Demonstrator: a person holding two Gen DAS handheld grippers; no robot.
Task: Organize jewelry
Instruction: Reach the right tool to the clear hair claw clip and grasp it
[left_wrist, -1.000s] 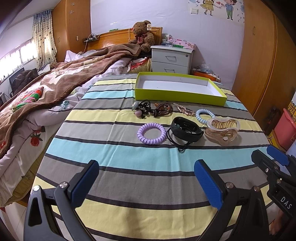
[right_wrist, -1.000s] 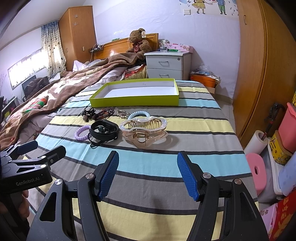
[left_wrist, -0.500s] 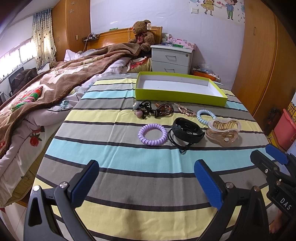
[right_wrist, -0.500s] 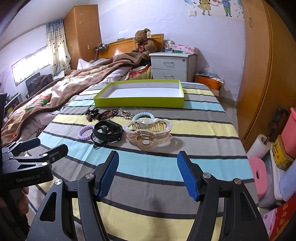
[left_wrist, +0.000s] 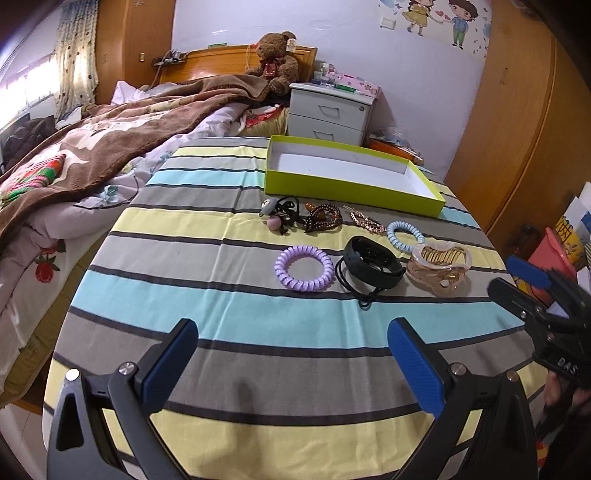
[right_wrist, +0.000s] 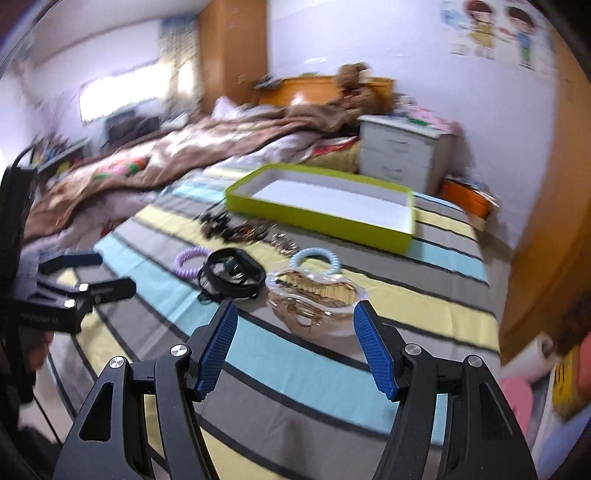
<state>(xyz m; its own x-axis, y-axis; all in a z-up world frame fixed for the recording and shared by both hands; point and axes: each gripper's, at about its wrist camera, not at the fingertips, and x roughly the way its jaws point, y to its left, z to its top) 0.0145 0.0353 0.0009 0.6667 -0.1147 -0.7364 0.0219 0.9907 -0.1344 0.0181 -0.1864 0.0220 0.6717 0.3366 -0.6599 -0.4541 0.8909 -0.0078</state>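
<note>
Facing the amber hair claw (right_wrist: 314, 301) on the table (right_wrist: 332, 369), I hold my right tool (right_wrist: 295, 354) spread wide just short of it, its long axis crosswise, nearer than my equally spread, empty left tool (left_wrist: 295, 365).

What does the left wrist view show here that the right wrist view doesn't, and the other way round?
Only the left wrist view: sharp detail of the back-row pieces, such as the beaded bracelet, and the right gripper from the side.

Only the right wrist view: the open right gripper close to the claw clip, and the left gripper at the left edge.

Both: the empty green tray, purple coil tie, black band and blue coil tie.
</note>
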